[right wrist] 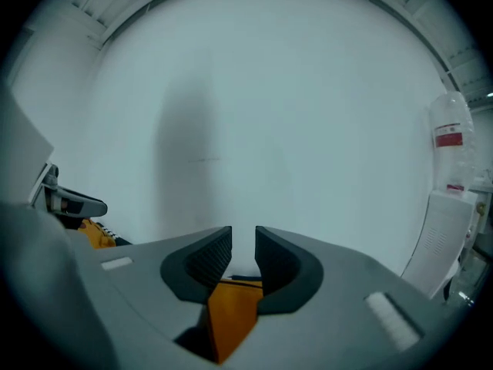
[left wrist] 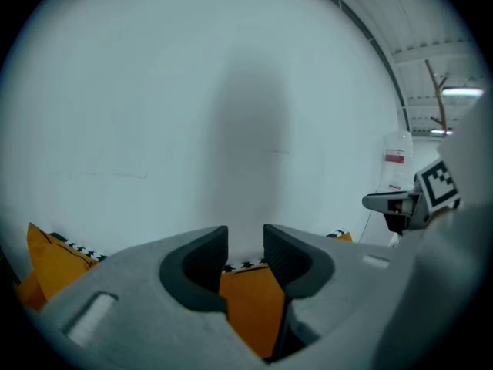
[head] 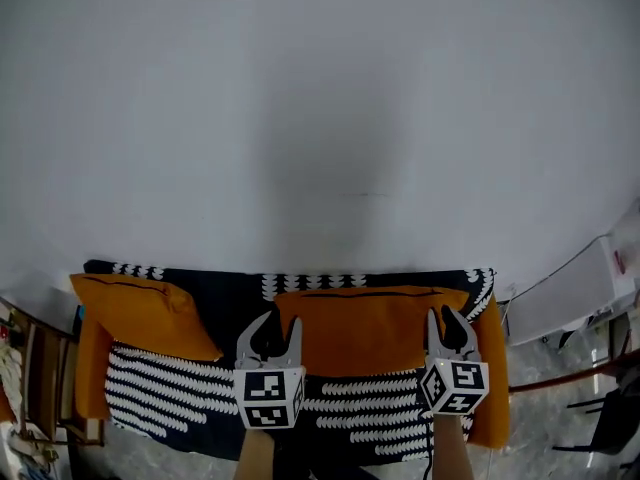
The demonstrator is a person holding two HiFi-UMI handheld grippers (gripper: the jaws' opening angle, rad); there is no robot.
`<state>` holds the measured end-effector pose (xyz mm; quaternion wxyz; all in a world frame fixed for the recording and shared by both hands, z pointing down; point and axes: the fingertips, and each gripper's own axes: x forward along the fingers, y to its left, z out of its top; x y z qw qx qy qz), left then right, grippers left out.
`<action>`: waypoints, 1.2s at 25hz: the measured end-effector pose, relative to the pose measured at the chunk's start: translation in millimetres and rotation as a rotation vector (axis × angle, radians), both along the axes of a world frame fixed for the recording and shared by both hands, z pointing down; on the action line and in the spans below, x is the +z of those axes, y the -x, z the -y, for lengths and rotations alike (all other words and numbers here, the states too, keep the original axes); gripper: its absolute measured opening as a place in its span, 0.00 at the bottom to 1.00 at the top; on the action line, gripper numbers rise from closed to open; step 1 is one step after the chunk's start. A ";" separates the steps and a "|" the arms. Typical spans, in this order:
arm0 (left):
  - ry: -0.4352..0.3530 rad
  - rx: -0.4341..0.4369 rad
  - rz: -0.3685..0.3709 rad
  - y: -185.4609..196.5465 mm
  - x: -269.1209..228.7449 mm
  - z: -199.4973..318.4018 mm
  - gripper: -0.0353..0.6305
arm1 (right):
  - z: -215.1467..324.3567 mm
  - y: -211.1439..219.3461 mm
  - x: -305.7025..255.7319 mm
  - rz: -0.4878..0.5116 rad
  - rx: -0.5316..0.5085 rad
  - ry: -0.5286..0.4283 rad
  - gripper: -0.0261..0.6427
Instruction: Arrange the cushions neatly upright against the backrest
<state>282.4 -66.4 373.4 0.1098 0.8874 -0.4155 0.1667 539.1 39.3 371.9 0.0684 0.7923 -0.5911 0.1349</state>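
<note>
A wide orange cushion (head: 370,328) stands upright against the backrest of a sofa with a black-and-white patterned cover (head: 170,388). A second orange cushion (head: 140,310) leans at the sofa's left end. My left gripper (head: 280,320) hovers in front of the wide cushion's left edge, my right gripper (head: 449,318) in front of its right edge. In the left gripper view the jaws (left wrist: 246,241) stand apart, with the cushion (left wrist: 250,307) showing below them, not pinched. The right gripper (right wrist: 243,241) shows a narrower gap, with bare wall through it and the orange cushion (right wrist: 231,314) beneath.
A plain white wall fills the space above the sofa. A white box-shaped unit (head: 570,293) stands to the right of the sofa, and a dark chair (head: 612,418) beyond it. A wooden shelf (head: 40,378) sits at the left edge. Orange sofa side (head: 492,398) at right.
</note>
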 end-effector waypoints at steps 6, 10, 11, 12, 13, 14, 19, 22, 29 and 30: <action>-0.109 -0.016 -0.069 25.1 -72.7 -19.0 0.28 | -5.2 40.1 -56.0 -0.041 -0.017 -0.087 0.13; -0.166 -0.041 -0.103 48.8 -109.4 -34.2 0.24 | -11.7 69.3 -92.1 -0.061 -0.027 -0.140 0.09; -0.178 -0.045 -0.109 54.6 -116.7 -37.9 0.24 | -13.8 75.9 -100.8 -0.062 -0.028 -0.154 0.08; -0.188 -0.048 -0.112 60.2 -123.1 -41.4 0.22 | -16.0 82.1 -109.2 -0.063 -0.030 -0.168 0.07; -0.197 -0.052 -0.114 65.7 -128.8 -44.4 0.20 | -18.2 88.0 -117.0 -0.064 -0.031 -0.181 0.06; -0.205 -0.056 -0.115 71.2 -134.1 -46.6 0.19 | -20.1 93.7 -124.0 -0.066 -0.033 -0.192 0.05; -0.241 -0.067 -0.137 95.0 -157.6 -52.5 0.08 | -26.0 116.7 -148.5 -0.070 -0.034 -0.224 0.05; -0.264 -0.061 -0.140 104.1 -171.2 -55.4 0.07 | -30.3 128.6 -159.8 -0.070 -0.030 -0.238 0.05; -0.290 -0.035 -0.161 112.9 -191.2 -60.9 0.07 | -36.9 145.5 -180.2 -0.077 -0.017 -0.259 0.05; -0.291 -0.030 -0.162 112.5 -192.7 -61.3 0.07 | -37.7 146.3 -182.3 -0.078 -0.016 -0.262 0.05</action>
